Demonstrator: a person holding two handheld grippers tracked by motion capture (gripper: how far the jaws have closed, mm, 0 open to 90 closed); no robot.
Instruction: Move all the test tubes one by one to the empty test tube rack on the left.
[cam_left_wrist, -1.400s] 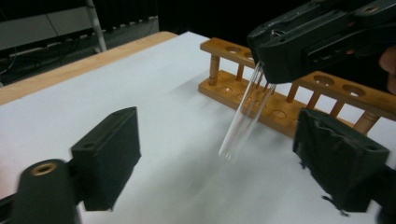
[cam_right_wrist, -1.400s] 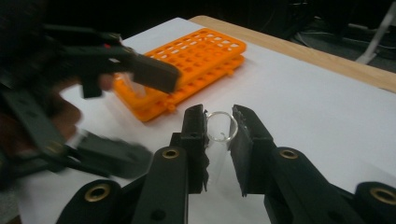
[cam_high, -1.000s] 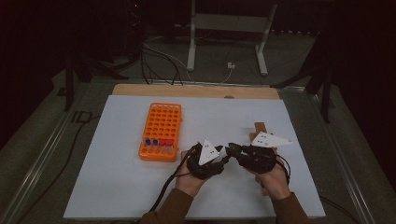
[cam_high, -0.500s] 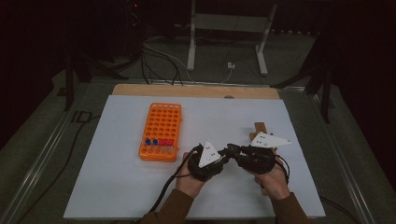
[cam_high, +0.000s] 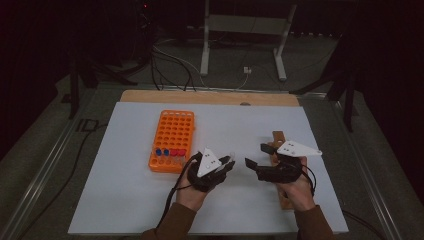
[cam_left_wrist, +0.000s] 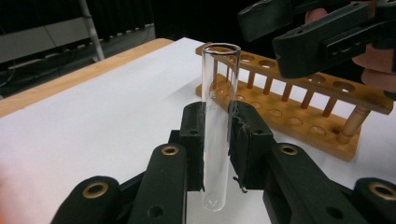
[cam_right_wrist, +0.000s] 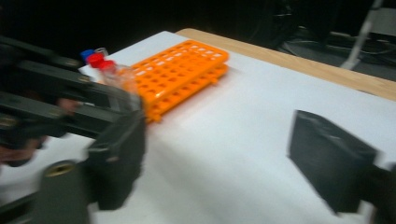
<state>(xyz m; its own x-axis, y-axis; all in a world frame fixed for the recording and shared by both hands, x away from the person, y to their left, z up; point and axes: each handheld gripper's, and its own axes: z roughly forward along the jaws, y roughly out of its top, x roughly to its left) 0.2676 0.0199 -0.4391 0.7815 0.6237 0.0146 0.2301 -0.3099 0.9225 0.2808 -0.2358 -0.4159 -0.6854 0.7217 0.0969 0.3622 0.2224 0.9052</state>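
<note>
My left gripper is shut on a clear, uncapped glass test tube, held upright between its pads. In the high view the left gripper sits at the table's front centre with the tube at its tip. My right gripper faces it from the right across a small gap. Its jaws have just been opening, and in its own view the right gripper stands wide open with nothing between the jaws.
An orange tube rack lies left of the hands, with red- and blue-capped tubes in its near row. A wooden tube rack stands under and behind the right hand. A white mat covers the table.
The two grippers were tip to tip before; now there is a gap between them. The right jaws have spread apart, and the left hand has drawn slightly left with the tube.
</note>
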